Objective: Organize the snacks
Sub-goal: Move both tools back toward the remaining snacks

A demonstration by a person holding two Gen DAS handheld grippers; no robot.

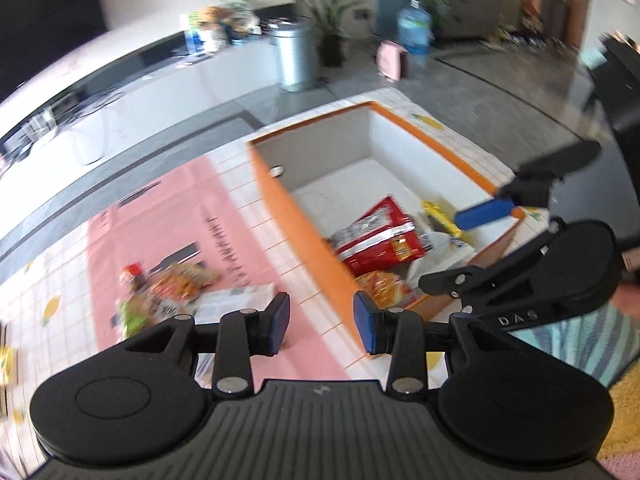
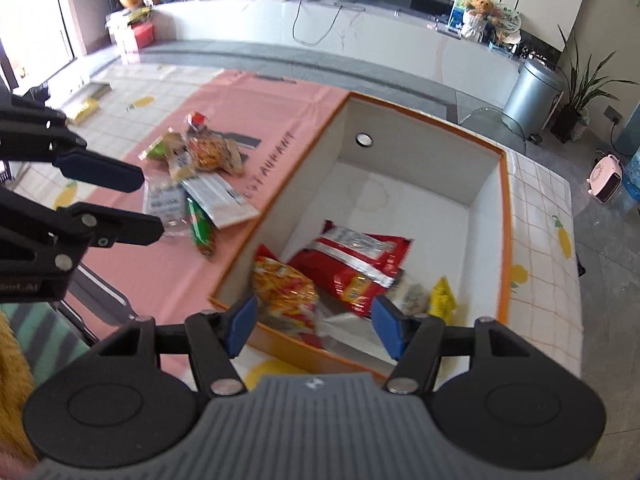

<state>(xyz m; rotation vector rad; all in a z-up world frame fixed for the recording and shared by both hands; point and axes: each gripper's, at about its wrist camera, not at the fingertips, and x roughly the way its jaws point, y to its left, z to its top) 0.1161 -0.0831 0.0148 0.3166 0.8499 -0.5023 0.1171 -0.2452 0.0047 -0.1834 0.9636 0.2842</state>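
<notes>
Inspector: Left hand-held gripper [image 1: 322, 322] is hanging open and empty over the table [image 1: 60, 280]; right hand-held gripper [image 2: 312, 326] is gaping, empty, above the orange box [image 2: 505, 216].

Clerk: Where are the snacks lying?

Inspector: A loose snack pile [image 2: 196, 172] is waiting left of the box; red packet [image 2: 360, 264] is already sitting inside. I am advising a low approach, pinching one packet edge.

Clerk: Differences between views?

Inspector: Only the right view is showing the green wrapper [image 2: 200, 224] clearly.
</notes>
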